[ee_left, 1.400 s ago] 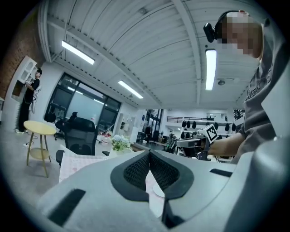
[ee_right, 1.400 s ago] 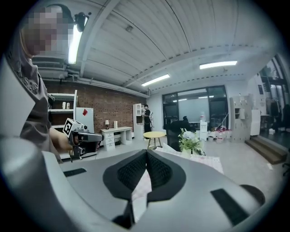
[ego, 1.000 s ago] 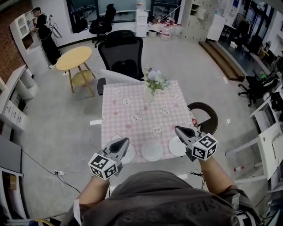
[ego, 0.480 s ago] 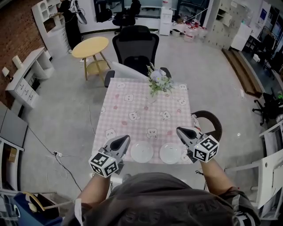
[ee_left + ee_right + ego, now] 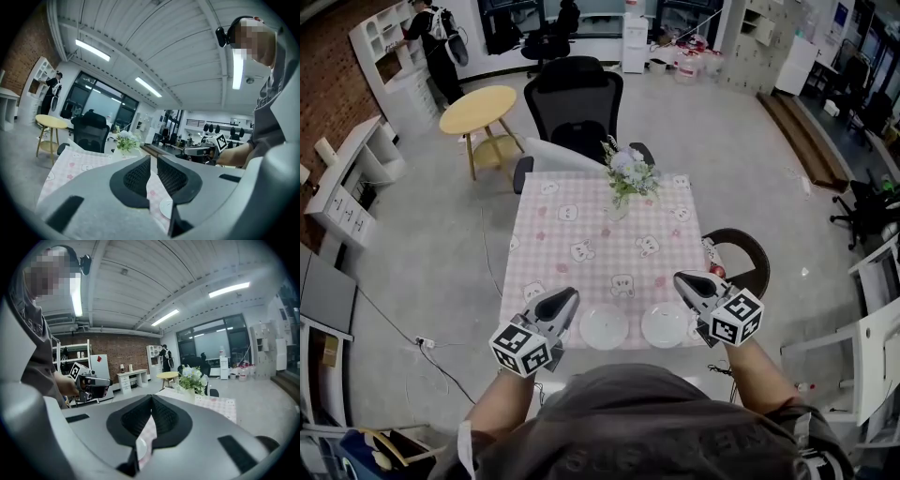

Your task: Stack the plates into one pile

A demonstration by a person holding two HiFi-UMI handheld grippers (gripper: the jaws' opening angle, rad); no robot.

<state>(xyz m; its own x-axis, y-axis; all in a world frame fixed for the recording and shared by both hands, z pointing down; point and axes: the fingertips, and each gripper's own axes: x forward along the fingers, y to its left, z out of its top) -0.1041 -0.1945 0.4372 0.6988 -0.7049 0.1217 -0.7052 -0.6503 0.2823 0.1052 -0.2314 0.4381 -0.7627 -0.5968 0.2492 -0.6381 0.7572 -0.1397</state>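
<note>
Two white plates lie side by side at the near edge of the pink checked table. My left gripper hovers over the table's near left corner, just left of the left plate, shut and empty. To the right of the right plate, my right gripper is also shut with nothing in it. In the left gripper view the jaws are closed, a sliver of plate showing below them. The right gripper view shows its jaws meeting at the tip.
A vase of flowers stands at the table's far side. A black office chair is behind the table, a round brown chair at its right. A yellow round table and a person are farther back.
The head view has swung, so the table and plates sit further left against the grippers. Both grippers have come a little nearer the table's front edge and stay shut.
</note>
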